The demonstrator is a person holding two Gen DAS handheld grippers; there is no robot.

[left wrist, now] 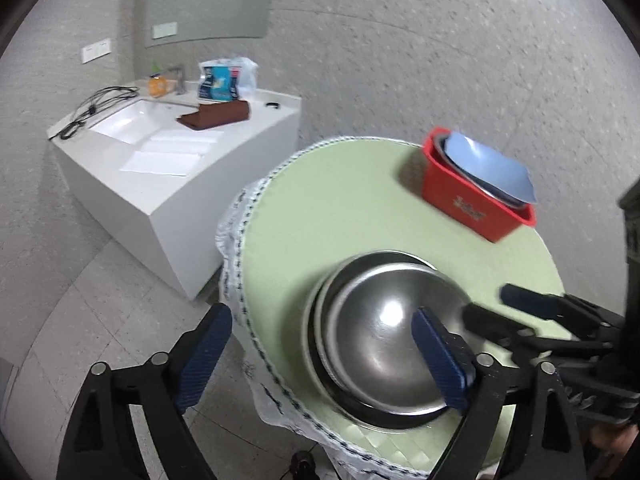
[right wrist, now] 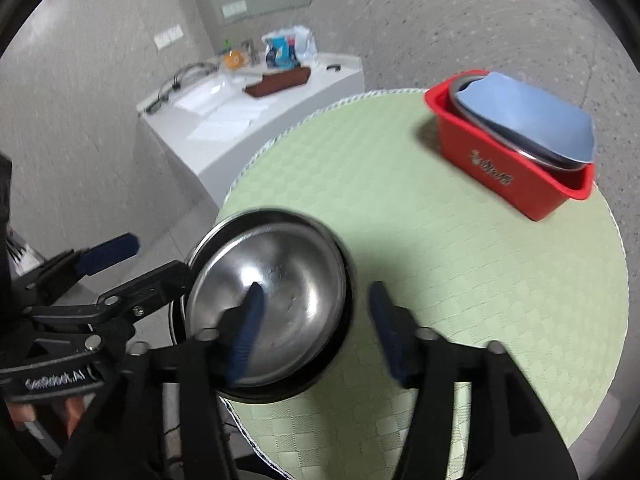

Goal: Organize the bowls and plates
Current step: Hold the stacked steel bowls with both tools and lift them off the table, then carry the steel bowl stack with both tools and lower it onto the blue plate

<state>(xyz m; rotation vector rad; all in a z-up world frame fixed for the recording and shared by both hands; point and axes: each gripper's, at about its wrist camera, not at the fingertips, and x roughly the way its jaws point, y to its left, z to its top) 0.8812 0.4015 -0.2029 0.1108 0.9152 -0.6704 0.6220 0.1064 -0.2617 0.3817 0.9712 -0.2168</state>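
Note:
A stack of steel bowls sits near the front edge of a round table with a green checked cloth. My left gripper is open and straddles the stack's left rim, one pad over the bowl and the other out past the table edge. My right gripper is open across the stack's right rim, with one pad inside the top bowl and one outside. Neither pad presses on metal. A red basket at the far right holds a steel bowl and a blue plate.
A white sink counter stands beyond the table at the left, carrying a faucet, an orange bottle, a bag, a brown cloth and a cable. Grey floor surrounds the table. Each gripper shows in the other's view.

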